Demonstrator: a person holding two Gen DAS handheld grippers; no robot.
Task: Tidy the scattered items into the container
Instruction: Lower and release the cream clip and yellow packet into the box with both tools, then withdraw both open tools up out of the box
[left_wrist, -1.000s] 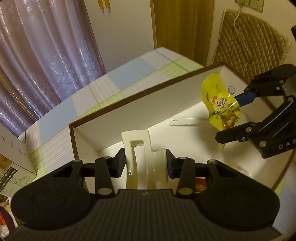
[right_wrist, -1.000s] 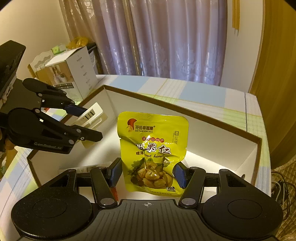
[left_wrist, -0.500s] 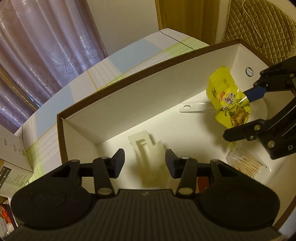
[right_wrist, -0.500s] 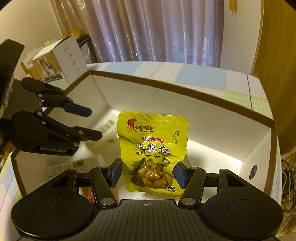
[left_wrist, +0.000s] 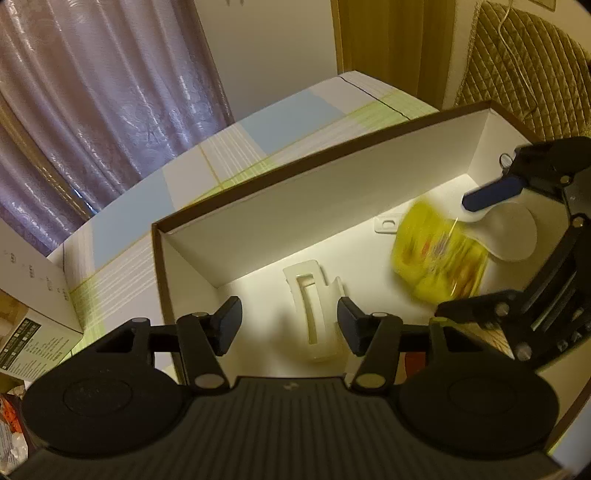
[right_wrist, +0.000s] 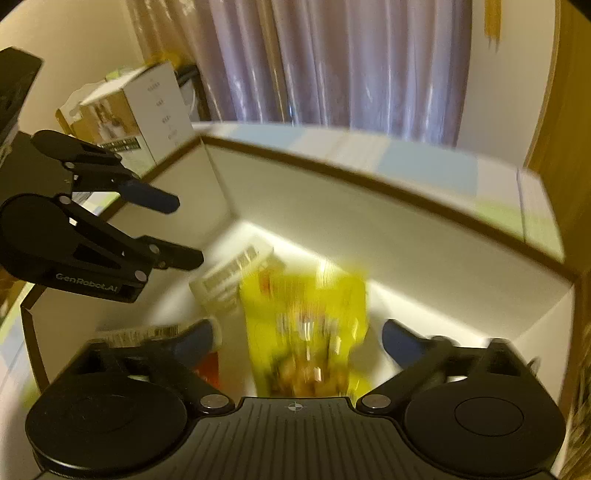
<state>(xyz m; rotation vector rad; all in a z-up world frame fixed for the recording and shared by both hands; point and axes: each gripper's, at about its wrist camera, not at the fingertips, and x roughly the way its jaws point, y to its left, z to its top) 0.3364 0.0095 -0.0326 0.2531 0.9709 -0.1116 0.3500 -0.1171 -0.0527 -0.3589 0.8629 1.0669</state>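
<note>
Released since the earlier frames, yellow snack packet (right_wrist: 306, 325) drops blurred into the box (left_wrist: 295, 195) beside the white clip (left_wrist: 314, 306); both grippers' fingers (left_wrist: 231, 321) spread apart, empty. Remaining scattered items not visible.

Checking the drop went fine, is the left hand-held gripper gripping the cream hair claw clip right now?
No, the left hand-held gripper is open, and the cream hair claw clip lies loose on the box floor.

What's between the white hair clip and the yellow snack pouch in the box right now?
Only bare white box floor separates the hair clip from the blurred yellow snack pouch; the left wrist view shows it.
</note>
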